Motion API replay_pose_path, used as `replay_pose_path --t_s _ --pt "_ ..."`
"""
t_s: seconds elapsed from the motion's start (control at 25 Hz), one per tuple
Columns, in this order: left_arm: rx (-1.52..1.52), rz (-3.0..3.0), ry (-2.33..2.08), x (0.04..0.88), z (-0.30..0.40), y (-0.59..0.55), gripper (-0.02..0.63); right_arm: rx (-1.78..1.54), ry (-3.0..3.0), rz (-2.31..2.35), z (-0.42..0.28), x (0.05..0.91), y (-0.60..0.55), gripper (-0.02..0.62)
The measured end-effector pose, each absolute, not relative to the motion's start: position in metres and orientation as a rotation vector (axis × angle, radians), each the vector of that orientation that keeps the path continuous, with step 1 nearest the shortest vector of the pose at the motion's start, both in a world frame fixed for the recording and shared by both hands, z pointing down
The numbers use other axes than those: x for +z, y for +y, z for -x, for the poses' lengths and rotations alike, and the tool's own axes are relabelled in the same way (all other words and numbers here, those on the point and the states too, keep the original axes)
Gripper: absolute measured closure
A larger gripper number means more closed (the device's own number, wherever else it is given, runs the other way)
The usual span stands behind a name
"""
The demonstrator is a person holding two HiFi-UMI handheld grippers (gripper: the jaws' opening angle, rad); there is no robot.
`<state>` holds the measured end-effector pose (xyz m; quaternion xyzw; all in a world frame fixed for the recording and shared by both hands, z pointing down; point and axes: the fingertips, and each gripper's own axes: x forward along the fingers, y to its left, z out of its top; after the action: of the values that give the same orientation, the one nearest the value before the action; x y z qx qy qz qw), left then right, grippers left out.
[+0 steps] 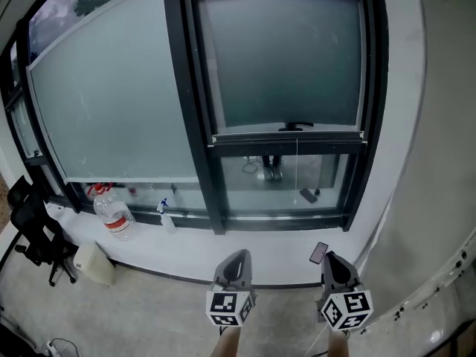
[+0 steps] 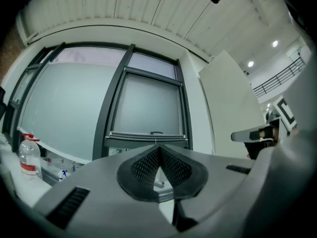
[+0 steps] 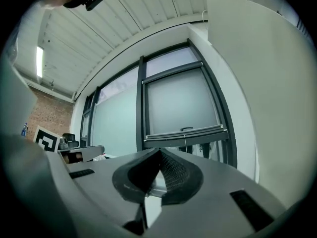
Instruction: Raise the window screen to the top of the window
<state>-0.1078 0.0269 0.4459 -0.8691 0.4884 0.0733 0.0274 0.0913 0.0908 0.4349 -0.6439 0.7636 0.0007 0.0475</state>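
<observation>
The grey window screen [image 1: 282, 58] covers the right pane from the top down to its bottom bar [image 1: 288, 136], which carries a small black handle [image 1: 295, 126]; a thin cord [image 1: 296, 166] hangs below it. Clear glass shows under the bar. The screen [image 2: 148, 105] and bar [image 2: 148, 135] lie ahead in the left gripper view, as do the screen [image 3: 181, 108] and bar [image 3: 187, 134] in the right gripper view. My left gripper [image 1: 236, 256] [image 2: 158, 148] and right gripper [image 1: 332, 258] [image 3: 159, 151] hover below the sill, well short of the window, both shut and holding nothing.
On the white sill [image 1: 253, 255] lie a phone [image 1: 318, 252], a water bottle [image 1: 114, 214] and a small spray bottle [image 1: 165, 213]. A black chair [image 1: 33, 229] and a white box [image 1: 95, 264] stand at the left. A white wall [image 1: 439, 162] rises on the right.
</observation>
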Motion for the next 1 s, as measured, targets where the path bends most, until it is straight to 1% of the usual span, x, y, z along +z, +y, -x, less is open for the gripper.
replay_pose_path --t_s 0.52,0.76,1.0 --pt "0.181 2.669 1.518 0.440 0.074 -0.022 0.604 0.078 2.396 1.959 -0.116 0.437 0.040 0.592" --pt "0.205 2.677 1.538 0.446 0.064 -0.070 0.604 0.044 2.388 1.936 -0.123 0.447 -0.010 0.592" --pt "0.220 2.705 1.567 0.460 0.059 -0.156 0.604 0.020 2.370 1.981 -0.144 0.455 -0.097 0.592"
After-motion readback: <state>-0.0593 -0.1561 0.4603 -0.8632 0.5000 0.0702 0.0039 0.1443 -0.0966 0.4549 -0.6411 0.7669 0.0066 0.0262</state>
